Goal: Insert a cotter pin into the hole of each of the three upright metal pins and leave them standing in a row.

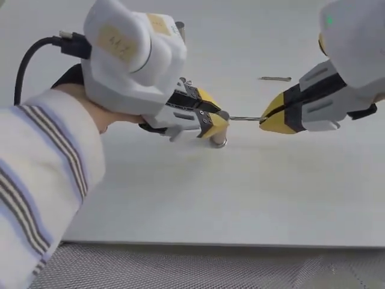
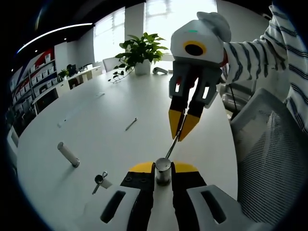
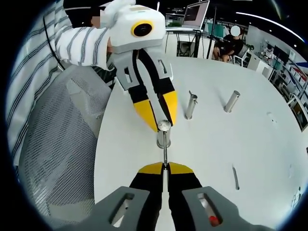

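My left gripper (image 1: 223, 121) is shut on an upright metal pin (image 1: 218, 141) that rests on the white table. In the left gripper view the pin (image 2: 163, 172) sits between the yellow-tipped jaws. My right gripper (image 1: 264, 120) is shut on a thin cotter pin (image 1: 243, 118) held level, and its free tip reaches the metal pin's top. The right gripper view looks along the cotter pin (image 3: 164, 147) to the pin (image 3: 163, 134). A second metal pin (image 3: 191, 106) carries a cotter pin, and a third (image 3: 232, 101) stands bare.
A spare cotter pin (image 1: 275, 79) lies on the table (image 1: 198, 198) beyond the grippers. A grey mesh surface (image 1: 198, 268) runs along the table's near edge. A potted plant (image 2: 142, 50) stands at the far end. A seated person (image 3: 231, 45) is in the background.
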Action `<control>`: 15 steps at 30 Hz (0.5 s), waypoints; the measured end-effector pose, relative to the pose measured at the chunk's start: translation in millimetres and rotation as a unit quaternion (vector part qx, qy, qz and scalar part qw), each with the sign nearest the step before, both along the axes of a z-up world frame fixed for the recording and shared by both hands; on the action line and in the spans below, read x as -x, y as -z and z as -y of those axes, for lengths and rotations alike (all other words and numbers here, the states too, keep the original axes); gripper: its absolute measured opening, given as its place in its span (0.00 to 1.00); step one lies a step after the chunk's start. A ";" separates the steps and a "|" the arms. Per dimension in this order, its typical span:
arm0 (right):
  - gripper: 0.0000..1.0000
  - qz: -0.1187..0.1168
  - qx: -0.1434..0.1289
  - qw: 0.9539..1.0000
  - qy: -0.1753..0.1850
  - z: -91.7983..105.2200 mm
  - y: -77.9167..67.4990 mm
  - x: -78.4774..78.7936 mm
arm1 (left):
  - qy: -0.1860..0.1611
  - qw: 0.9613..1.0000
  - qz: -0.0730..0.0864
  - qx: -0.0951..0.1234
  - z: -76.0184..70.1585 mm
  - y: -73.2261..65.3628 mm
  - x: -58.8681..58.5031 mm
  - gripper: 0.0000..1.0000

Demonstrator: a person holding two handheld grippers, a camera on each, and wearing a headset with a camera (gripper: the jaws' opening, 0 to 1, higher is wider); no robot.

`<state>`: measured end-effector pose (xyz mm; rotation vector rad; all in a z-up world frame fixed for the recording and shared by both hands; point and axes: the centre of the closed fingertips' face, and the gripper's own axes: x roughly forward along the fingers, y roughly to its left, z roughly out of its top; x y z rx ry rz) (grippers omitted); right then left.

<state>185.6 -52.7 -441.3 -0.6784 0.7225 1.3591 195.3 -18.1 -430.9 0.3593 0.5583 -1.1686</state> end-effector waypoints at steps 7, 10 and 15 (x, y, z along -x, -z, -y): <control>0.00 0.003 -0.001 1.000 -0.001 -1.6 0.3 -0.2 | -0.001 1.000 -0.004 0.000 0.7 -0.3 1.3 0.09; 0.00 0.005 -0.002 1.000 -0.001 -3.6 0.8 -0.8 | -0.002 1.000 -0.005 -0.001 -0.1 0.3 0.6 0.09; 0.00 0.009 -0.003 1.000 0.000 -9.0 3.6 -1.1 | -0.005 1.000 -0.007 0.000 -1.1 0.6 0.8 0.09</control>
